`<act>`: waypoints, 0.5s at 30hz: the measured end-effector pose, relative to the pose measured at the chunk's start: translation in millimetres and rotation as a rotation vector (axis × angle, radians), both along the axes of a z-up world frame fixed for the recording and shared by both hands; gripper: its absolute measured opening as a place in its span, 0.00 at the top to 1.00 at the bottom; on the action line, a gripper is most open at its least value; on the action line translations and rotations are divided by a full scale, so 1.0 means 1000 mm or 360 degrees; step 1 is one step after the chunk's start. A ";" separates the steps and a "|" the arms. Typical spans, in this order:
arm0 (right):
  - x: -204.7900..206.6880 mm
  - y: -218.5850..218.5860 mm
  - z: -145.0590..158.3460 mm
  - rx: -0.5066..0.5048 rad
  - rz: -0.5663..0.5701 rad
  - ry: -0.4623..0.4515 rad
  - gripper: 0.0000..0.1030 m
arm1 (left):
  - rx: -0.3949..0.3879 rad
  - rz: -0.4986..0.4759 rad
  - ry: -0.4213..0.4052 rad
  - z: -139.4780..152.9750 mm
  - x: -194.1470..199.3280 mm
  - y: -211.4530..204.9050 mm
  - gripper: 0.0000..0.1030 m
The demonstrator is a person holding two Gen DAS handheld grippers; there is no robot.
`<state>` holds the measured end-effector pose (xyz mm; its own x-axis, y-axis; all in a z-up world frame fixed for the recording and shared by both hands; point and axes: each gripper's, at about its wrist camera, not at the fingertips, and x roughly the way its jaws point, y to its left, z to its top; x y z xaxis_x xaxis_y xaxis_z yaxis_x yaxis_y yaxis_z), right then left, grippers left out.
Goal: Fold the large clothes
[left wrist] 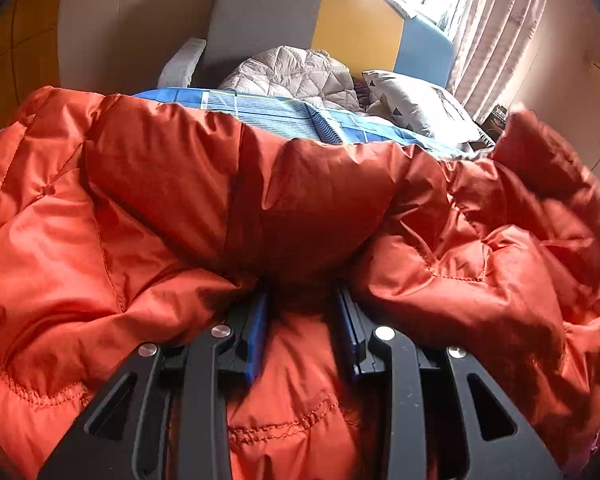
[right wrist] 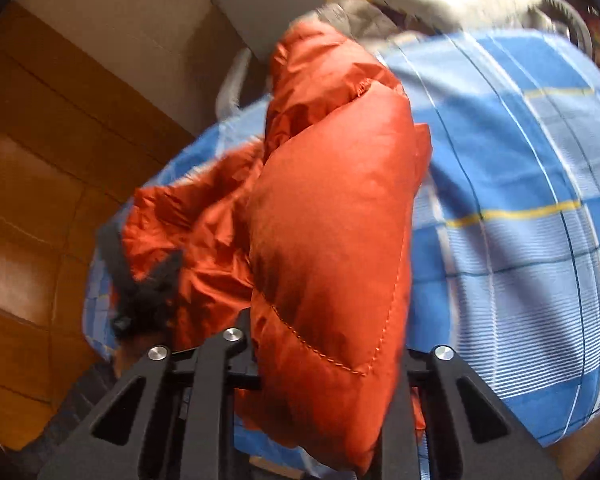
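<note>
A puffy orange quilted jacket (left wrist: 308,200) fills the left wrist view, spread over the bed. My left gripper (left wrist: 302,308) is shut on a bunched fold of it, and the blue pads (left wrist: 258,332) press the cloth from both sides. In the right wrist view a thick panel of the same jacket (right wrist: 332,216) rises off the sheet. My right gripper (right wrist: 324,332) is shut on it, with its fingertips buried under the fabric. A blurred black shape (right wrist: 144,292) at the jacket's left edge looks like the other gripper.
The bed carries a blue checked sheet (right wrist: 520,208). At its head lie a grey quilted duvet (left wrist: 296,72) and a patterned pillow (left wrist: 416,104), below a grey, yellow and blue headboard (left wrist: 352,28). Curtains (left wrist: 496,28) hang at the right. Wooden floor (right wrist: 32,200) lies left of the bed.
</note>
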<state>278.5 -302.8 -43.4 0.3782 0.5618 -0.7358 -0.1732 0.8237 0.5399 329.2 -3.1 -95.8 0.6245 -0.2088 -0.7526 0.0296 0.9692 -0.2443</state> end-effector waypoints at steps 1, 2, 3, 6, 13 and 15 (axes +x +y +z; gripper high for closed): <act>-0.001 0.008 0.010 -0.0003 0.0001 -0.0025 0.81 | 0.0010 0.0000 0.0004 0.001 0.001 -0.001 0.70; -0.001 0.014 0.018 -0.0016 0.0002 -0.0049 0.82 | 0.0017 0.0001 0.0008 0.001 0.001 -0.001 0.70; 0.001 0.009 0.025 -0.0034 0.0005 -0.0067 0.82 | 0.0016 0.0006 0.0018 0.002 0.002 -0.001 0.70; 0.002 0.032 0.043 -0.0122 -0.0007 -0.0107 0.83 | 0.0018 0.0008 0.0045 0.011 0.000 0.004 0.70; -0.001 0.050 0.069 -0.0269 0.0004 -0.0195 0.84 | -0.0058 0.0181 -0.0082 0.052 -0.048 0.096 0.70; -0.004 0.059 0.068 -0.0303 -0.0001 -0.0210 0.84 | -0.0034 0.0271 -0.0133 0.057 -0.070 0.133 0.71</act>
